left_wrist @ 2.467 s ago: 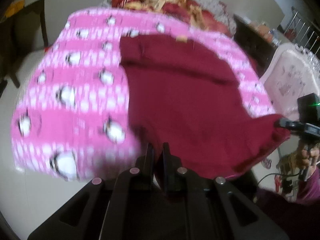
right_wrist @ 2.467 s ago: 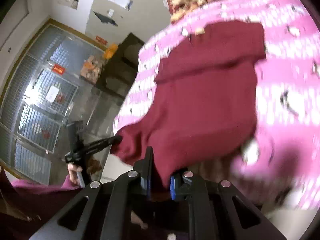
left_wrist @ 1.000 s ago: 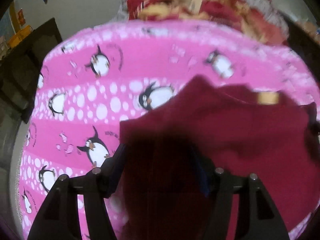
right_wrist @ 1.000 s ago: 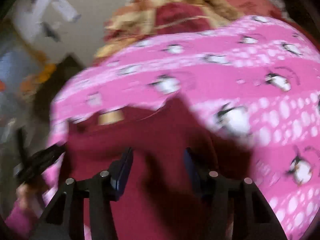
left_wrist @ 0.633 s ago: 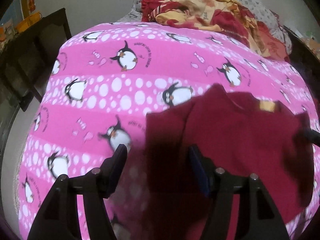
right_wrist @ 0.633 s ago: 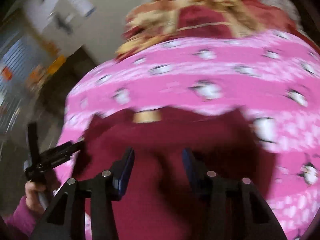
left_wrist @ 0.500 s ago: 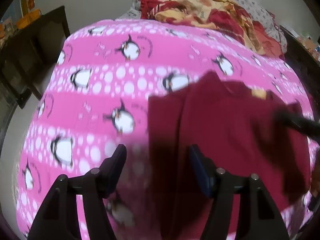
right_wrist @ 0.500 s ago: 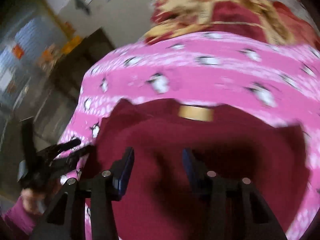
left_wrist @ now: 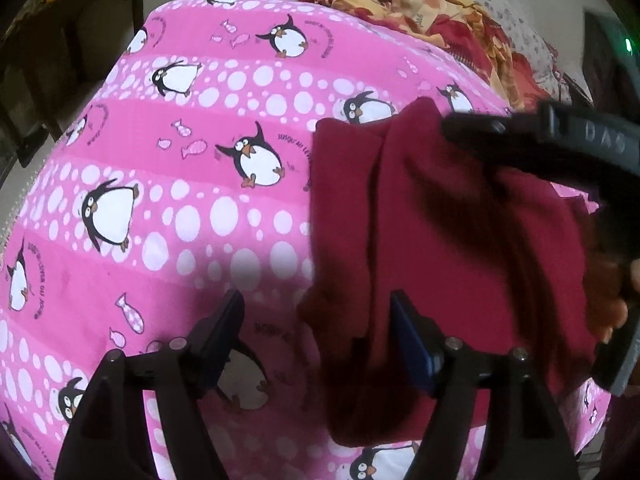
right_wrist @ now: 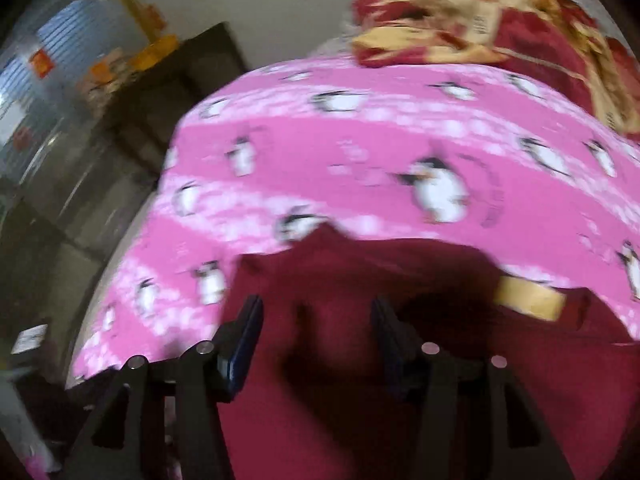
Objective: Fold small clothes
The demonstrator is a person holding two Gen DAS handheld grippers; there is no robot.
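Note:
A small maroon garment [left_wrist: 448, 248] lies folded over itself on a pink penguin-print sheet [left_wrist: 192, 168]. My left gripper [left_wrist: 316, 312] is open and empty, its jaws straddling the garment's near left edge. The other gripper's fingers [left_wrist: 520, 140] reach in from the right over the garment's far part. In the right wrist view the garment [right_wrist: 360, 320] fills the foreground, with a tan neck label [right_wrist: 528, 298] at the right. My right gripper [right_wrist: 316, 316] is open and empty just above the fabric. The sheet [right_wrist: 360, 152] stretches beyond.
A crumpled red and yellow blanket [left_wrist: 420, 4] lies at the far end of the bed; it also shows in the right wrist view [right_wrist: 500, 32]. Dark wooden furniture [left_wrist: 72, 40] stands left of the bed. A metal grille door [right_wrist: 44, 92] is at far left.
Both grippers were shut on the garment's lower edge, carried it up over the far part, then opened and let go. Since then my left gripper pulled back left and my right one swung left over the garment.

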